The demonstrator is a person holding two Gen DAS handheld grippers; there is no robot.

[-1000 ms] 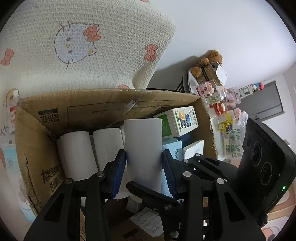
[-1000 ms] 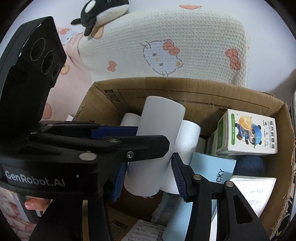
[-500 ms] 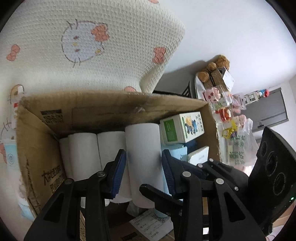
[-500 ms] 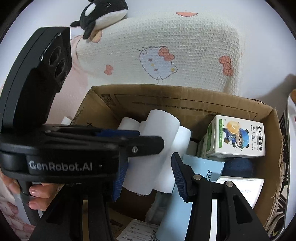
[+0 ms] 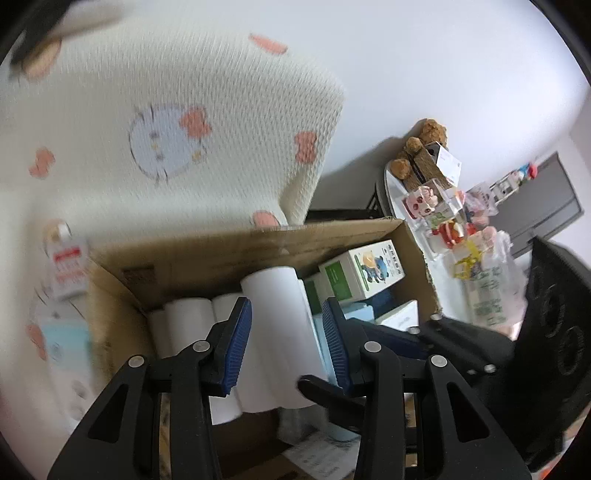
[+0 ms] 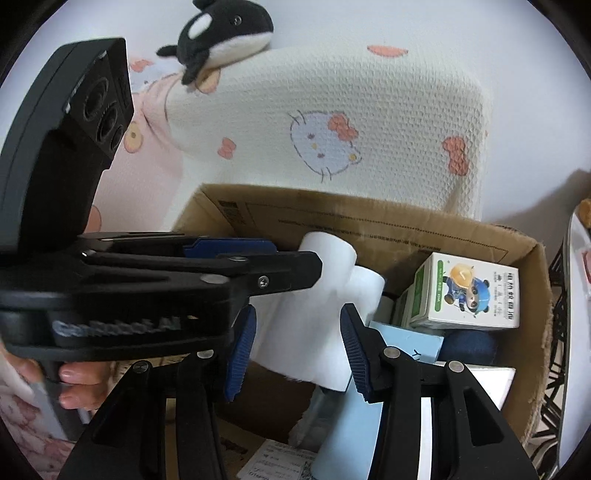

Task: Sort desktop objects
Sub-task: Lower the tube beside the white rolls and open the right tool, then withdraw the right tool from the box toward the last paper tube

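Note:
A white paper roll (image 5: 280, 325) stands out of an open cardboard box (image 5: 332, 236), higher than the other white rolls (image 5: 188, 317) in the box. My left gripper (image 5: 288, 345) is shut on its middle, blue pads pressed to both sides. In the right wrist view my right gripper (image 6: 297, 350) is shut on the lower part of the same roll (image 6: 310, 332), and the left gripper (image 6: 297, 258) crosses in from the left above it. One of the right gripper's fingers (image 5: 321, 395) reaches across the roll's lower end.
The box (image 6: 369, 221) also holds a green-and-white carton with a cartoon panda (image 6: 469, 291), a light blue box (image 6: 410, 339) and papers. A cat-print cushion (image 6: 332, 122) with an orca plush (image 6: 221, 29) leans behind. A shelf of small toys (image 5: 436, 206) stands right.
Both grippers have risen with the roll, which now stands higher above the neighbouring rolls. The box sits lower in both views, and the left view has tilted and blurred.

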